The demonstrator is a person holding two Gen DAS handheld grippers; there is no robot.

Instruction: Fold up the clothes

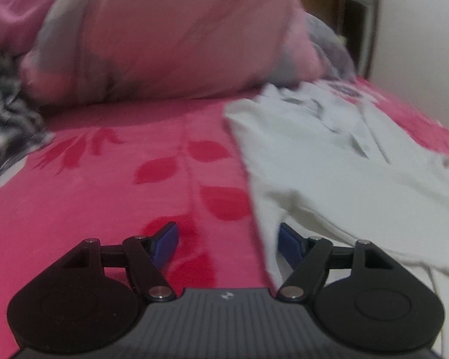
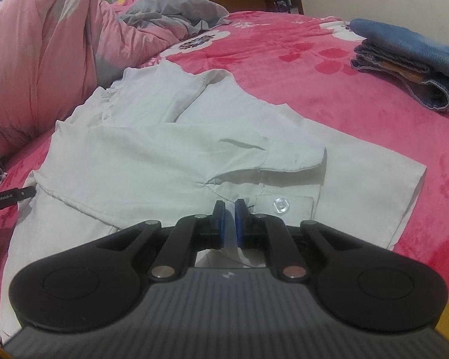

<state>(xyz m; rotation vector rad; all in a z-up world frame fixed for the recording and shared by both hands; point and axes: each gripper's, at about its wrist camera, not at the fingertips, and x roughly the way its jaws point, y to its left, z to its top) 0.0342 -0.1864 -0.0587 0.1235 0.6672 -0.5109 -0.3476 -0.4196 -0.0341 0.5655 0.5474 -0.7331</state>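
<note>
the white shirt (image 2: 170, 149) lay flat on the pink bed (image 2: 329, 68), one sleeve folded across its front; the final folds were judged outstanding. folded jeans (image 2: 410, 68) sat well beyond the shirt. the right claw (image 2: 230, 209) hovered nearly closed over the shirt's hem, gripping nothing visible. the left claw (image 1: 228, 236) stood wide, empty, at the shirt's edge.

A home bedroom is shown: a bed is covered by a pink floral bedspread (image 2: 314, 68), with a bunched pink duvet (image 2: 45, 59) and folded clothes (image 2: 410, 59) laid on it.
</note>
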